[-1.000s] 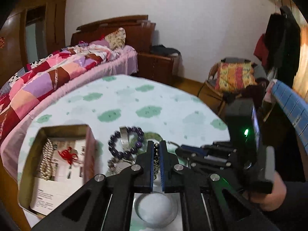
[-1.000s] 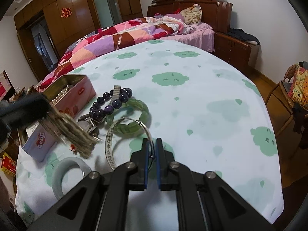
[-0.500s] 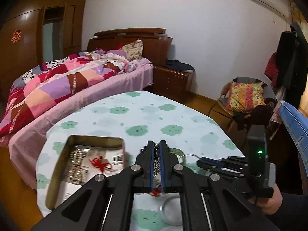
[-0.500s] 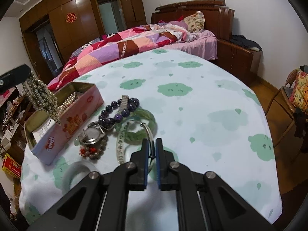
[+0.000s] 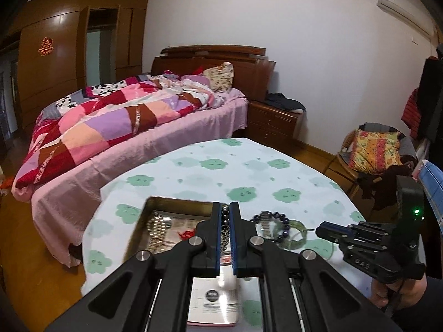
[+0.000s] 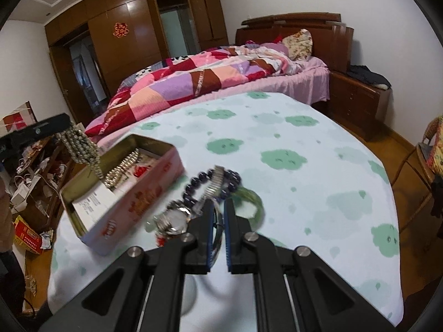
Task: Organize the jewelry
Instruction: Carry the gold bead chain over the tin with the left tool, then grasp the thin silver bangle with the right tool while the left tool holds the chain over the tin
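Silvery beads hang in a bunched strand point(image 6: 80, 146) from the left gripper point(image 5: 226, 215), its fingers pinched narrow on the chain and held above the open tin point(image 6: 166, 149), so I'd judge it is meant to drop in beside the pearl string point(image 6: 121, 168) already there. The right gripper point(image 6: 218, 215) sits low over the pile on the surface, fingers nearly closed around a thin silver bangle point(image 6: 217, 228), with the watch point(image 6: 173, 220) just left of them.

Home bedroom: bed point(image 5: 144, 116) with patchwork quilt point(image 6: 205, 83) and wooden headboard point(image 5: 216, 58), built-in wooden wardrobe point(image 6: 133, 38), nightstand point(image 5: 272, 121), wall air conditioner point(image 5: 404, 11), cushioned chair point(image 5: 373, 149).
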### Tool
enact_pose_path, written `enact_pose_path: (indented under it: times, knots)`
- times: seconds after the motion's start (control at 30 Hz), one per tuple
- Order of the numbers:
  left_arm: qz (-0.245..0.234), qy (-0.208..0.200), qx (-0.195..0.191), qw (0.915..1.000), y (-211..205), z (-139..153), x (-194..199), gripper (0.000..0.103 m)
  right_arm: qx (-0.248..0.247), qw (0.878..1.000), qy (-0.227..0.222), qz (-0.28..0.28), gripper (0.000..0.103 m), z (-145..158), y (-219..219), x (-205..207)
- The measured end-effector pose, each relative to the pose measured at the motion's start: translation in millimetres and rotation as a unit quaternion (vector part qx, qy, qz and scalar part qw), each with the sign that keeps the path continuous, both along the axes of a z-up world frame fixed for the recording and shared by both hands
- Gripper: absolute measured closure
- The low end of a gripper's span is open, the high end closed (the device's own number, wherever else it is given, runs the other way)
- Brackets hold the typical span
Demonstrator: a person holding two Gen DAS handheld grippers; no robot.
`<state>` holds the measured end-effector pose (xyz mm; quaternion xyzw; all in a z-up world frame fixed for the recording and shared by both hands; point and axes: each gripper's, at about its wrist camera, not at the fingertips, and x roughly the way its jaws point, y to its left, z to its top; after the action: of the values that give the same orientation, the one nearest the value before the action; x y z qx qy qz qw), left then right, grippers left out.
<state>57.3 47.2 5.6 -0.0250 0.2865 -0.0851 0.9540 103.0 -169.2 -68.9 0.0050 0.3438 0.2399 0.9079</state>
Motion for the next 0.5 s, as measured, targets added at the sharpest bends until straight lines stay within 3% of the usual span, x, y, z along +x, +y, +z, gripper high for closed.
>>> enact_pose_path:
  times: [0.13,0.17,0.4,0.5]
  knots:
    - [0.015,0.002,0.001,0.9999,14,-2,0,0.099,-0.001,1.000,-0.010,0.013,0.094,10,14,1]
    - [0.018,0.004,0.000,0.9998,17,-3,1,0.099,-0.002,1.000,-0.014,0.018,0.101,13,18,1]
    - [0.029,0.007,-0.008,0.9995,33,-6,0,0.099,-0.015,0.999,-0.040,0.029,0.100,32,32,1]
    - [0.028,0.008,-0.011,0.9995,36,-8,-2,0.099,-0.017,0.999,-0.031,0.020,0.100,30,21,8]
